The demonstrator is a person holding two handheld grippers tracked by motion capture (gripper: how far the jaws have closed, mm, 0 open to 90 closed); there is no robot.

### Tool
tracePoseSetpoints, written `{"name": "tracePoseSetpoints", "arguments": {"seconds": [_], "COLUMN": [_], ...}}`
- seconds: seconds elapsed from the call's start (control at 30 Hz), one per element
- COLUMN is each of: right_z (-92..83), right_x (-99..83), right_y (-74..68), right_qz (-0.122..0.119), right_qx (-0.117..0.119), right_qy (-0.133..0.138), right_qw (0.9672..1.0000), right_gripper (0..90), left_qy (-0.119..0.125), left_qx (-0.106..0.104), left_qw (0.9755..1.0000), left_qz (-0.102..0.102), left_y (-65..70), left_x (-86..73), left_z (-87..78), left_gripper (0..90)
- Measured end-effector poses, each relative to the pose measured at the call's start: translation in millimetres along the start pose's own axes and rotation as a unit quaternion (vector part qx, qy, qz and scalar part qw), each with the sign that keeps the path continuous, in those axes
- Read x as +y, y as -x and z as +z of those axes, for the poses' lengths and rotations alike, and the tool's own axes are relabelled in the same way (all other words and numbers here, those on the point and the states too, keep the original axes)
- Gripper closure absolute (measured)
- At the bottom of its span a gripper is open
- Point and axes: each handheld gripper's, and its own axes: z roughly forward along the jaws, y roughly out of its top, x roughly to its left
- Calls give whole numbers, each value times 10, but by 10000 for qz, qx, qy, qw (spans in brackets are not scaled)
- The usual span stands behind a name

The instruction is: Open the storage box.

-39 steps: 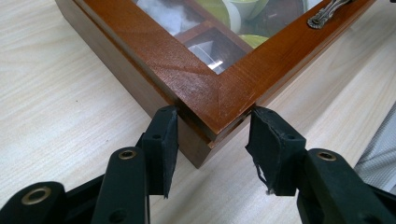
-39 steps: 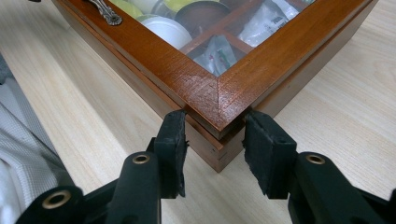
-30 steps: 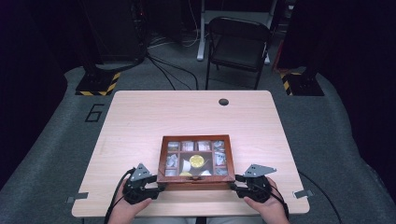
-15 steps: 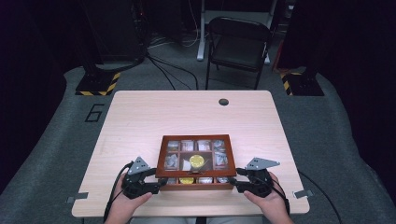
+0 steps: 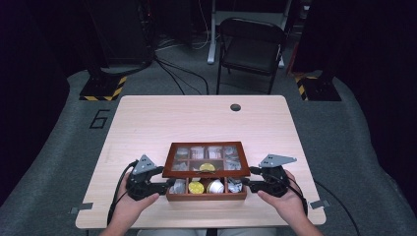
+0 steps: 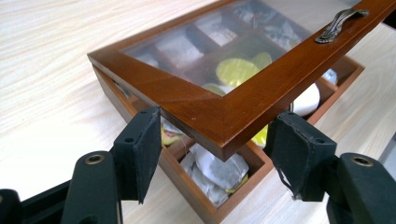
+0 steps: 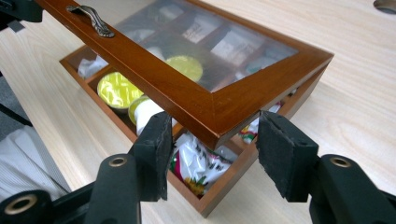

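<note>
1. Step in hand: raising the hinged lid (image 5: pixel 206 173) of the box (image 5: pixel 206 196). Lid front edge lifted clear of the base, rear edge down, lid tilted.
2. Location: box on the worktop (image 5: pixel 196 118), near the front edge, between the two hands.
3. Left claw (image 5: pixel 164 186): at the front left corner of the lid. Released: jaws just opening, lid corner between them, pads (image 6: pixel 140 144) apart from the wood on both sides.
4. Right claw (image 5: pixel 248 183): at the front right corner of the lid. Released likewise: jaws just opening, lid corner between them, a gap at each pad (image 7: pixel 282 154).
5. Judgement: lid probably riding on the claws rather than pinched. Cannot tell the exact point of contact under the corners.
6. Next move calls for: lifting both corners together at an even rate, swinging the lid back on the rear edge, keeping the base still on the worktop.
7. Risk: lid slipping off the loose jaws and dropping shut.
8. Count:
   - box: one
   - lid: one, glazed
   - handle (image 6: pixel 341 21): one, at the middle of the lid front rail
   - claws: two
   - front-row compartments exposed: four
   - pods: at least three visible, two in the front row, one under the glass
   - sachets: several, number not readable
   - chair (image 5: pixel 251 49): one, behind the worktop
</note>
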Motion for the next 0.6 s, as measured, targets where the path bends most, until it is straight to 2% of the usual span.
{"name": "tracePoseSetpoints", "arguments": {"seconds": [0.2,0.5,0.6], "right_z": [-53,-78,-84], "right_x": [181,372,430], "right_y": [39,104,128], "right_qz": [-95,-37,-34], "right_qx": [-9,62,87], "right_qy": [0,-54,-76], "right_qw": [10000,10000,9999], "right_gripper": [453,453,452], "left_qy": [84,35,6], "left_qx": [-49,-84,-139], "left_qw": [9999,9999,9999], "left_qz": [-34,98,62], "left_y": [-53,-107,-132], "left_x": [145,343,381], "left_z": [-34,-76,-79], "left_gripper": [362,367,367]}}
